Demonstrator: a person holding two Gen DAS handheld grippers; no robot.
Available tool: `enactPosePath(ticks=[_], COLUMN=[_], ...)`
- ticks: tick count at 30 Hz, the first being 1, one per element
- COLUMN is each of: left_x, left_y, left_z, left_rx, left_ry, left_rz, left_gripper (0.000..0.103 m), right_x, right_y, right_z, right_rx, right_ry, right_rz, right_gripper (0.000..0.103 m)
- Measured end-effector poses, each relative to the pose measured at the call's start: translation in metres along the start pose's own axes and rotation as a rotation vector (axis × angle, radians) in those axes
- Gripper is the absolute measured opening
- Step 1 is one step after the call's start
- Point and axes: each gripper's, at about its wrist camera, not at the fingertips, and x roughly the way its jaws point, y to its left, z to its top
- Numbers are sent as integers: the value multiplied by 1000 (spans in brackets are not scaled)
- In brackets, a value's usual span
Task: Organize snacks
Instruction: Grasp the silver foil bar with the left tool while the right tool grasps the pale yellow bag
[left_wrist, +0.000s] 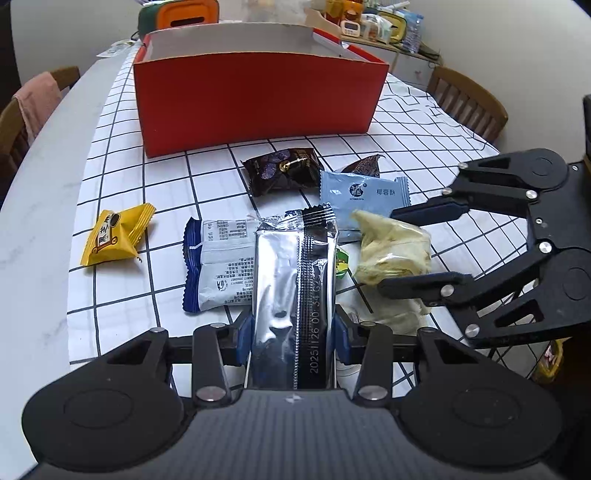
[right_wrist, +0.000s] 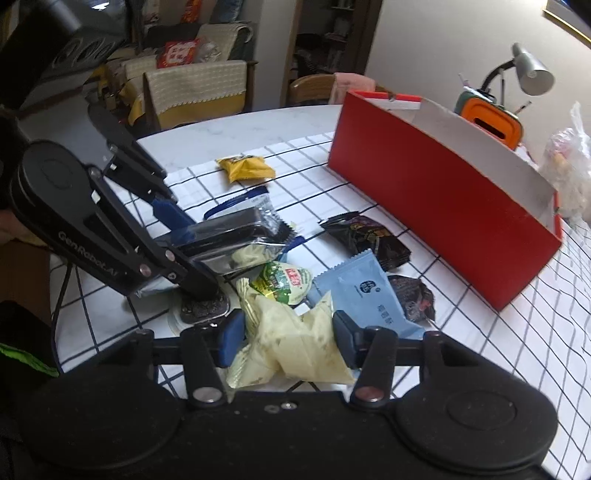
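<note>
A silver packet (left_wrist: 293, 291) sits clamped between the left gripper (left_wrist: 293, 334) fingers, raised over the checked cloth (left_wrist: 122, 229). The right gripper (right_wrist: 288, 341) fingers press on either side of a pale yellow packet (right_wrist: 291, 343). Ahead of both fingertips lie a light blue packet (left_wrist: 365, 195), a dark packet (left_wrist: 284, 171) and the red box (left_wrist: 255, 99); a yellow packet (left_wrist: 114, 236) lies left of the left fingers

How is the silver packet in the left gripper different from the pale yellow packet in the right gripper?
The silver packet is long, flat and shiny, with a printed date strip; the pale yellow packet is crumpled, puffy and matte. The silver packet lies lengthwise between the left gripper fingers, while the pale yellow packet bunches up between the right gripper fingers. Both are sealed snacks, each between gripper fingers, outside the red box.
</note>
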Motion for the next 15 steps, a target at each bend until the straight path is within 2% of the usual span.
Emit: enactPosePath(ticks=[8, 15], left_x=[-10, -14], left_y=[-1, -2], left_z=[-1, -1], left_rx=[-25, -26], left_ry=[-30, -38], left_rz=[21, 34], left_gripper=[42, 42], right_x=[-13, -17], right_y=[-4, -3], right_z=[-3, -7], right_rx=[70, 73], right_ry=[-37, -41], right_rz=[-27, -33], right_gripper=[38, 39])
